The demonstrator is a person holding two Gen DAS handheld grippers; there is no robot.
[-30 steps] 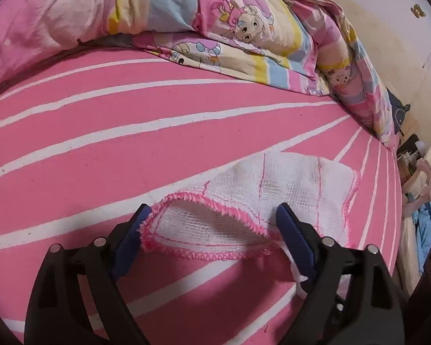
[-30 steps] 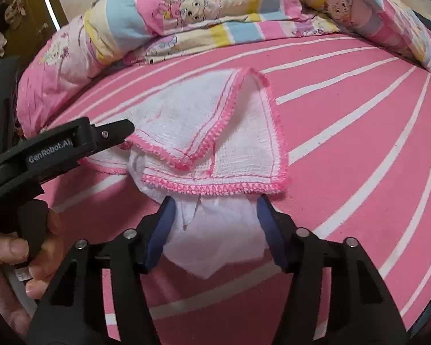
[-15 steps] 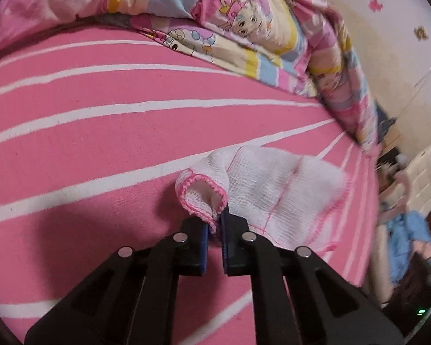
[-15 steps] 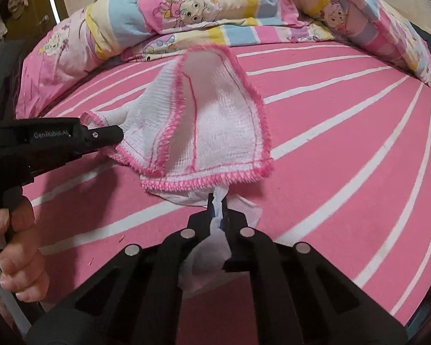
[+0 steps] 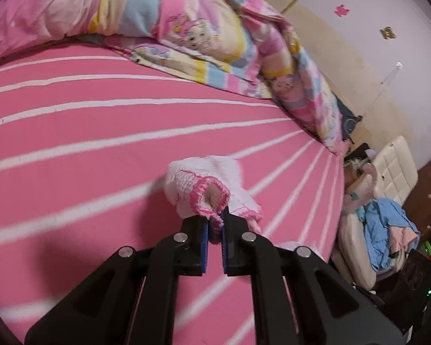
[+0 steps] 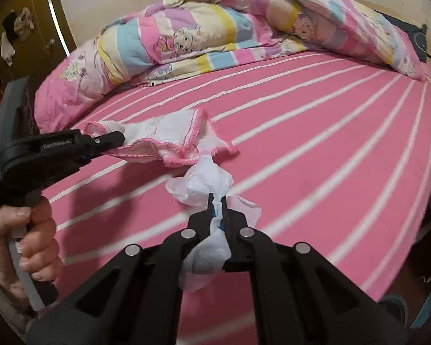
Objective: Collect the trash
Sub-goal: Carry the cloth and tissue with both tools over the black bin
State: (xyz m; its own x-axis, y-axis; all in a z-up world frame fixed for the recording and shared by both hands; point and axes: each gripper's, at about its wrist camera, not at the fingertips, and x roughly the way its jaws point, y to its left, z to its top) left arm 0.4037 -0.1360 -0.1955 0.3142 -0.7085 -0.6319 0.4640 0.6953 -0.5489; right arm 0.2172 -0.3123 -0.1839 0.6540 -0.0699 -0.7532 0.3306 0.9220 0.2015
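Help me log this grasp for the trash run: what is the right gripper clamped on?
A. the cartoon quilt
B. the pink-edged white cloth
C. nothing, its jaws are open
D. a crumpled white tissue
D: the right gripper is shut on the crumpled white tissue, while the left gripper pinches the pink-edged cloth above the striped sheet.

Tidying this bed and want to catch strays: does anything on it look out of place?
Yes: a crumpled white tissue over the striped sheet, pinched in the right gripper. The pink-edged cloth, bunched in the left gripper, isn't lying flat either.
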